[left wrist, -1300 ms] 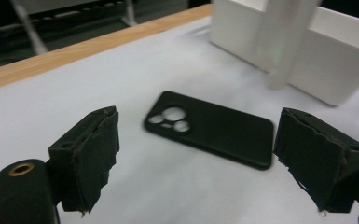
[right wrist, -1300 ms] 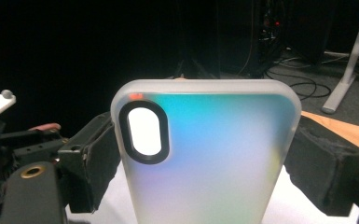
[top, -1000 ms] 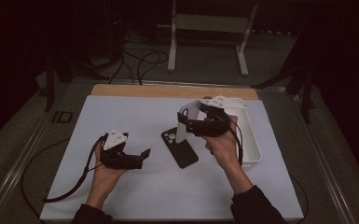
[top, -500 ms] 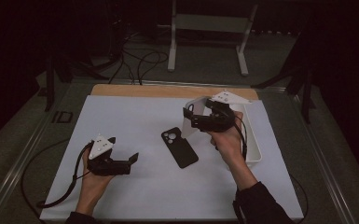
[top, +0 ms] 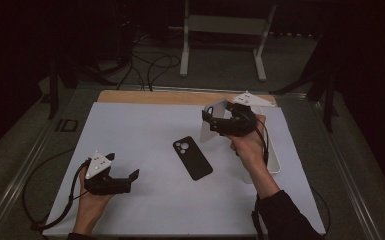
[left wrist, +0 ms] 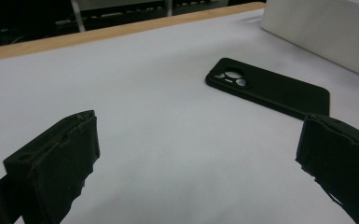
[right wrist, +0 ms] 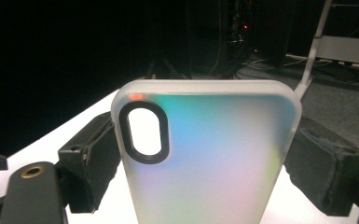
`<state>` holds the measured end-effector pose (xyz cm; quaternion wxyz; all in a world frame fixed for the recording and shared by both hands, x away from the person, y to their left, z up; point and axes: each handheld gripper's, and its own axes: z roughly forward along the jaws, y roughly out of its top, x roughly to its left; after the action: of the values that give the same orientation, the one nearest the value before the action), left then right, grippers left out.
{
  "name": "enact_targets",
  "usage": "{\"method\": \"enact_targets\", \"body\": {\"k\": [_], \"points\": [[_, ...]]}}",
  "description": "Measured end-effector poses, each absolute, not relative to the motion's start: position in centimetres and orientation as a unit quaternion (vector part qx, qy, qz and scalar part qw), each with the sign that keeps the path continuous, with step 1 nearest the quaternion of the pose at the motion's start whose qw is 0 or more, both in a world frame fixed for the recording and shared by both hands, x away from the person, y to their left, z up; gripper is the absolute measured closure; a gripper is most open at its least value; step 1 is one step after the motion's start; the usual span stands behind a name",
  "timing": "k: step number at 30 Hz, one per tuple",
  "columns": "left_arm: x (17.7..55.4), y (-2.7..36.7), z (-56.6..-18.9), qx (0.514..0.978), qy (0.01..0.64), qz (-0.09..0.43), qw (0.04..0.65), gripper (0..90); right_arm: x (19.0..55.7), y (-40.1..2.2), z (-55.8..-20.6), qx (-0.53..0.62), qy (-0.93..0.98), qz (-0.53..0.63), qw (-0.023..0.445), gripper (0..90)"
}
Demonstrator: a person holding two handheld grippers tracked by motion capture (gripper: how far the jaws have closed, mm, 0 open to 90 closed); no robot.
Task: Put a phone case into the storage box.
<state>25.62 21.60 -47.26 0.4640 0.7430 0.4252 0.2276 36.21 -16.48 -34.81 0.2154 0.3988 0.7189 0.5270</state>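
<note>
We look down on a table covered by a white mat (top: 155,130), and every place here is given relative to a black phone case (top: 192,157) lying flat near the mat's middle, camera cut-outs up and toward the far side.

To the right of the black case and a little beyond it, our right gripper (top: 211,121) is lifted above the mat. Its jaws are clamped on the two long edges of a frosted translucent phone case (right wrist: 205,154), held upright between them. In the right gripper view this case shows a pale sheen of green, blue and pink, with a black-rimmed oval camera opening near its upper left corner. A jaw presses against each side of it.

Just behind the right hand (top: 247,147), further right of the black case, a white tray (top: 275,160) sits at the mat's right edge.

To the left of the black case and nearer to us, our left gripper (top: 132,176) rests low over the mat in the left hand (top: 92,200). Its jaws stand wide apart with only bare mat between them, pointing toward the black case, which lies well apart from them.
</note>
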Motion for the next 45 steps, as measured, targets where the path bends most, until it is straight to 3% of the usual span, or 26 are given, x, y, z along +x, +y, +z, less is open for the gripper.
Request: {"method": "enact_targets", "body": {"k": [13,45], "points": [[24.2,23.0,-48.2,0.737,0.431,0.254,0.454,0.0,37.3,-17.4,-34.6,0.409,0.715,0.521,0.224,16.4],[23.8,24.3,-49.4,0.727,0.453,0.259,0.446,0.0,41.1,-20.2,-34.4,0.455,0.701,0.488,0.250,16.4]]}}
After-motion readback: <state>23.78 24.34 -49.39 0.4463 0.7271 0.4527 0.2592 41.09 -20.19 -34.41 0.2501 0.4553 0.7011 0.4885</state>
